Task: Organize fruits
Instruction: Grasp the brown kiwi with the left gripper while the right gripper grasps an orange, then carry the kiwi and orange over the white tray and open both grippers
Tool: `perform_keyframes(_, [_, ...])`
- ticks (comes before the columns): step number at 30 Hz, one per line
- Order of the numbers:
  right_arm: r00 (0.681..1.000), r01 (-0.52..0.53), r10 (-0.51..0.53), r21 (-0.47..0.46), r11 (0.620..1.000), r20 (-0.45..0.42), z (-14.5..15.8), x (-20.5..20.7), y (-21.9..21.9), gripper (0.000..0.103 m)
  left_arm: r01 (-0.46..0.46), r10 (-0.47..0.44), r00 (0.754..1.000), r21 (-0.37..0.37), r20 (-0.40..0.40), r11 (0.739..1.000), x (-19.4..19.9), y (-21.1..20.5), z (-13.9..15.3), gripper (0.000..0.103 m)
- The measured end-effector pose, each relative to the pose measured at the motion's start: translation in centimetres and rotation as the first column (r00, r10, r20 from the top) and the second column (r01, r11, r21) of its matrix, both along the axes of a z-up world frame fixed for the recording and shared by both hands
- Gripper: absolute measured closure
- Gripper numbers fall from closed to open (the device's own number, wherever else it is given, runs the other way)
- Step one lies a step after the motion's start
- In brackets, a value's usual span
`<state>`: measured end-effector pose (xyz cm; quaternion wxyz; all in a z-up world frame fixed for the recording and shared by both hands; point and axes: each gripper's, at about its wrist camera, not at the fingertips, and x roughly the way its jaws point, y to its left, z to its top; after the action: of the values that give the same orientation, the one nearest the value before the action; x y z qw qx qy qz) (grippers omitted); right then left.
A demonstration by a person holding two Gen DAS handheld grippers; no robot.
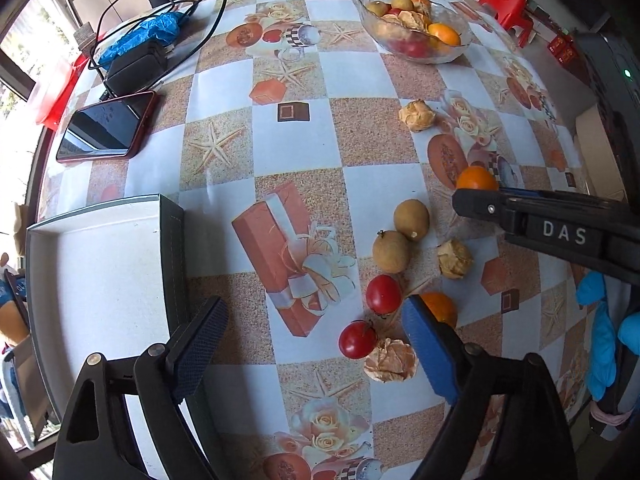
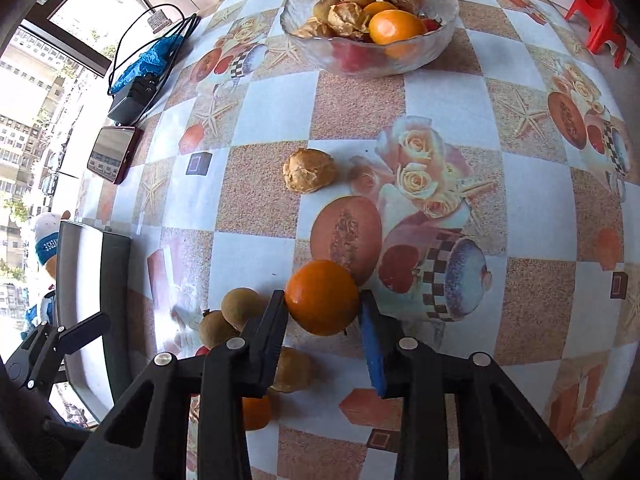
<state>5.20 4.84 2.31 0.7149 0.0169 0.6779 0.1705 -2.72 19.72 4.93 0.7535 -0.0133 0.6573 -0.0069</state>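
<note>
Right now your right claw (image 2: 322,312) is clenched on an orange (image 2: 322,297), both pads pressing its sides, down at the counter (image 2: 440,120) on the near side of the glass bowl (image 2: 444,24). Your left claw (image 1: 312,344) stands released with nothing between its fingers, also on the near side of the bowl, above the loose fruit.

Count the loose pieces nearer you than the bowl, seen from the left wrist: two oranges, the gripped one and a second orange (image 1: 442,308) half hidden behind your blue pad; two red fruits (image 1: 383,294); two brown round fruits (image 1: 411,220); and three papery, crumpled husk-like pieces (image 1: 417,115), one lying closest to the bowl and apart from the rest. What those husks are is hard to make out.

Inside the bowl the heap overlaps, so its count is uncertain: at least two oranges, two brown fruits, some husks and something red beneath.

Far left of the bowl sit one phone (image 1: 106,128), one black charger block (image 1: 136,66) with its cable, and one crumpled blue wrapper (image 1: 148,34). Near left of it is one open box (image 1: 100,272), cut off by the frame edge.

The right claw's arm reads "DAS" (image 1: 564,232); the box shows no legible writing.
</note>
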Motion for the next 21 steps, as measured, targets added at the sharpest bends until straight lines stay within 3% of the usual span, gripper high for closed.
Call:
perform_keyframes(7, [0.997,0.065,-0.064,0.028,0.997,-0.045,1.6,-2.1,-5.4,0.066,0.005,-0.005,0.999,0.009,-0.051,1.0,2.8,-2.1,-2.3,0.018])
perform_keyframes(11, [0.996,0.082,-0.08,0.037,0.996,-0.046,2.4,-2.9,-6.9,0.066,0.011,-0.009,0.995,0.013,-0.1,1.0,4.0,-2.7,-4.2,0.037])
perform_keyframes(13, [0.995,0.089,-0.087,0.042,0.995,-0.043,2.9,-3.2,-7.4,0.066,0.017,-0.015,0.996,0.033,-0.084,0.999,4.3,-3.1,-4.2,0.042])
perform_keyframes(16, [0.995,0.097,-0.095,0.048,0.994,-0.041,3.6,-3.7,-7.9,0.066,0.028,-0.026,0.997,0.03,-0.07,0.999,4.7,-3.6,-3.9,0.075])
perform_keyframes(21, [0.995,0.092,-0.089,0.05,0.995,-0.049,4.2,-4.8,-8.1,0.066,0.019,-0.018,0.999,0.011,-0.05,1.0,4.7,-3.7,-2.8,0.075])
